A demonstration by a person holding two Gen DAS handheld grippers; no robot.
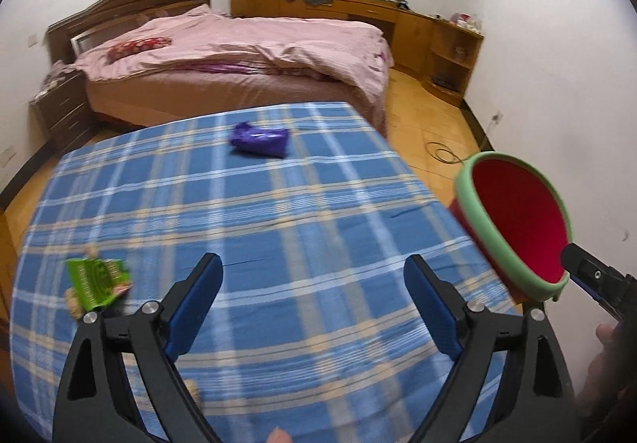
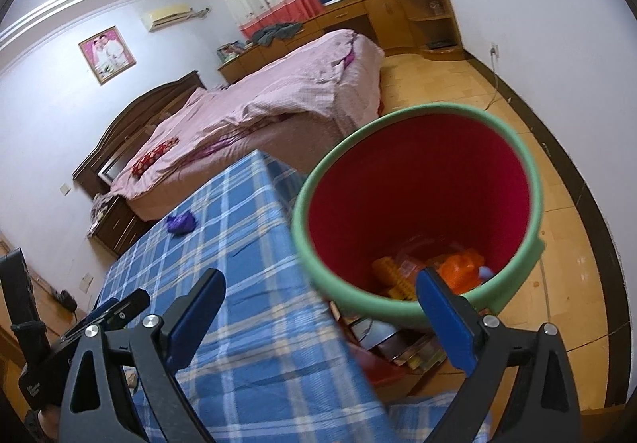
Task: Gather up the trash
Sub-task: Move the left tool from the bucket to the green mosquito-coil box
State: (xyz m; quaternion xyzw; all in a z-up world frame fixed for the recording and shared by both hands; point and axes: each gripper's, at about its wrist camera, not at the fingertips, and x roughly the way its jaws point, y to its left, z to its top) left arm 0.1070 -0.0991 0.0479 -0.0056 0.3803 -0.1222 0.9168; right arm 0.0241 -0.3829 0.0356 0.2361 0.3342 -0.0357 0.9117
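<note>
My left gripper (image 1: pixel 312 259) is open over a blue plaid table (image 1: pixel 278 204), with nothing between its fingers. A green snack packet (image 1: pixel 97 279) lies just left of it, with pale crumbs beside it. A crumpled purple wrapper (image 1: pixel 258 140) (image 2: pixel 181 223) lies near the table's far edge. A red bin with a green rim (image 1: pixel 475 204) (image 2: pixel 314 259) is off the table's right side and holds orange and yellow trash (image 2: pixel 458 267). My right gripper (image 2: pixel 321 275) (image 1: pixel 585 271) is open at the bin's near rim. One finger overlaps the rim; I cannot tell if it touches.
Beyond the table stands a bed (image 1: pixel 239 44) with pink covers, and a dark nightstand (image 1: pixel 59 104) is to its left. Wooden cabinets (image 1: pixel 418 28) line the far wall. Boxes and a tin (image 2: pixel 382 339) sit under the bin. A cable (image 1: pixel 442 154) lies on the tiled floor.
</note>
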